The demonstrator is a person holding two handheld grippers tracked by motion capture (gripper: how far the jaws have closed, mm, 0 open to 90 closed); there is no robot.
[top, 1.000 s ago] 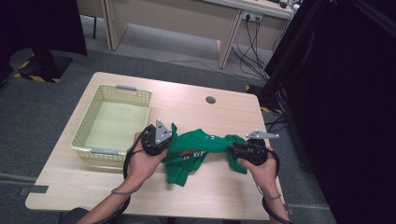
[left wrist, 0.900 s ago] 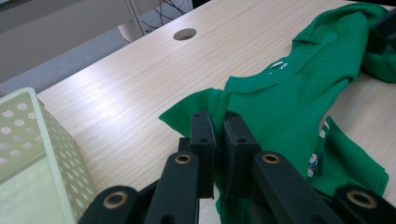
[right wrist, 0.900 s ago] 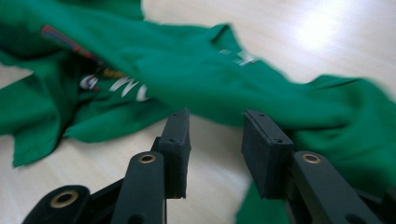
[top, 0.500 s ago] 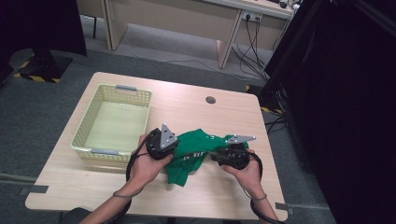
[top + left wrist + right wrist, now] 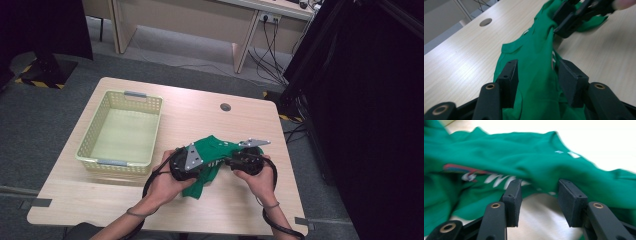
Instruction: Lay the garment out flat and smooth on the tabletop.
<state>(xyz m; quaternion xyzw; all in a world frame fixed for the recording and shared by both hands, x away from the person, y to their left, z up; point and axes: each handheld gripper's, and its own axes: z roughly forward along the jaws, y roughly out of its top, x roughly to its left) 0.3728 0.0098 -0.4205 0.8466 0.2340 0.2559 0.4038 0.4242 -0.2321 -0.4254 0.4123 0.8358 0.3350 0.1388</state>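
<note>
Table (image 5: 200,115): wood-grain, carrying a pale basket (image 5: 122,131) at left. Green shirt (image 5: 216,152): bunched at near centre, right of the basket; judged light, limp, non-fragile, best pinched at a doubled fold. Left hand-held gripper (image 5: 537,75): jaws just opening, apart, cloth lying between. Right hand-held gripper (image 5: 538,195): jaws opening, apart at a fold's edge.

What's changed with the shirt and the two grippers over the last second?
The two grippers have drawn together over the green shirt, bunching it narrower. The left gripper has just been opening its jaws, with cloth lying loose between them. The right gripper has opened a little too, a fold of cloth at its tips. The basket and table are as before.
</note>
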